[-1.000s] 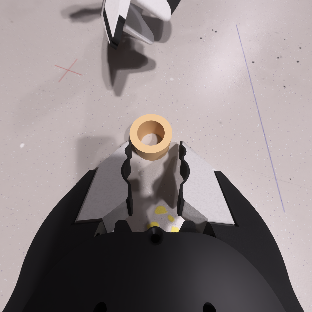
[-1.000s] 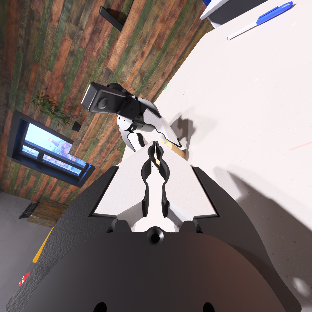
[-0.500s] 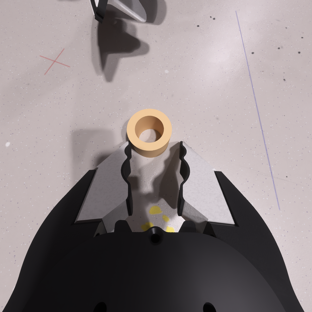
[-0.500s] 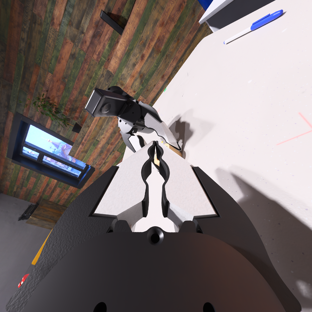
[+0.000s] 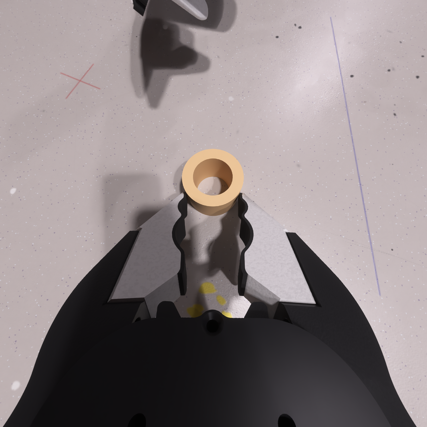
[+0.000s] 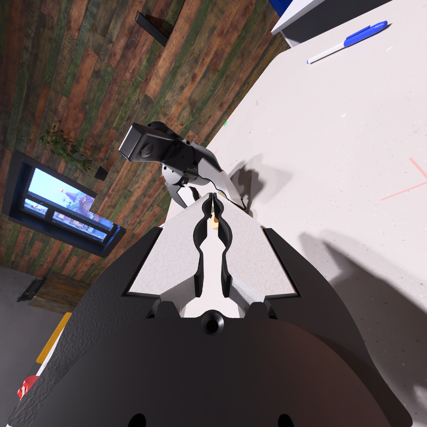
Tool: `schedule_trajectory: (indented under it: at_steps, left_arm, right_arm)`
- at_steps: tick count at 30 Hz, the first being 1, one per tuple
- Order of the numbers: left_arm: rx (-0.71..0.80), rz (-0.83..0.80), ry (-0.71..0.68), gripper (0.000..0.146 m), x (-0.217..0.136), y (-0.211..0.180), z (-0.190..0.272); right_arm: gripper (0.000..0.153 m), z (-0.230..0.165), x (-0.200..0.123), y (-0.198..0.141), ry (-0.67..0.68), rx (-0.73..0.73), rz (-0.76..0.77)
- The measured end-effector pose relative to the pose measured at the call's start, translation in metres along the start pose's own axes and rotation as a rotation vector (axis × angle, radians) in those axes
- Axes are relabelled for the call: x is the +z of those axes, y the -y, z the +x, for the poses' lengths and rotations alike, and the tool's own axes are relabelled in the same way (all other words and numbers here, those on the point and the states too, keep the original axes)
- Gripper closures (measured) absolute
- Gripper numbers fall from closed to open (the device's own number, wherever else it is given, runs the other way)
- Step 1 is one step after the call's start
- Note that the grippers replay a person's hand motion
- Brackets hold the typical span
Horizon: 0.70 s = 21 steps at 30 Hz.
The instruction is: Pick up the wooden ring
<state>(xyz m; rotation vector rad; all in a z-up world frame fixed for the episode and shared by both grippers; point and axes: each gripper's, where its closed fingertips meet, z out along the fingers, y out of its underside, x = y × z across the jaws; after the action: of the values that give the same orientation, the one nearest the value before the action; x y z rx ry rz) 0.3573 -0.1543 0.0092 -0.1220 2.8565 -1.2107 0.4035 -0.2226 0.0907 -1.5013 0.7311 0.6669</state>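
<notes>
The wooden ring [image 5: 212,182] stands on the pale speckled table [image 5: 288,143] with its hole facing up, right at the tips of the left gripper [image 5: 212,198]. That gripper's jaws are spread, one black fingertip [image 5: 183,203] on each side of the ring's near wall; whether they touch the wood cannot be told. Only the near part of the ring sits between the tips, and most of it lies beyond them.

The left wrist view looks straight down at the table and shows things the other view does not: a thin red cross [image 5: 80,80] off to the left, a long blue line [image 5: 353,147] on the right, and yellow blotches [image 5: 208,288] on the surface deep between the fingers. The right gripper [image 5: 171,7] shows only as a sliver at the top edge, with its dark shadow below.

The right wrist view is tilted and takes in the room. The right gripper [image 6: 212,196] has its jaws pressed together at the tips, holding nothing. Through the gap lower down a small piece of the ring [image 6: 215,221] shows. Just behind stands the left gripper [image 6: 231,196], seen whole with its camera block. Farther off lie a blue and white pen [image 6: 346,42], a plank wall [image 6: 92,69], a window [image 6: 64,205] and a plant [image 6: 62,145]
</notes>
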Motion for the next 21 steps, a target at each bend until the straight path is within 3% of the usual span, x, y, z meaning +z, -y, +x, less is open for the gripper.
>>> schedule_trajectory:
  at_steps: [13,21]
  left_arm:
    - [-0.06,0.002,0.037,0.102,0.006,0.006,-0.01]
    - [0.001,-0.032,-0.002,0.102,0.018,0.017,-0.012]
  right_arm:
    - [0.153,-0.003,0.0,0.0,-0.004,-0.006,-0.005]
    - [0.153,-0.005,-0.004,0.001,-0.014,-0.015,-0.004]
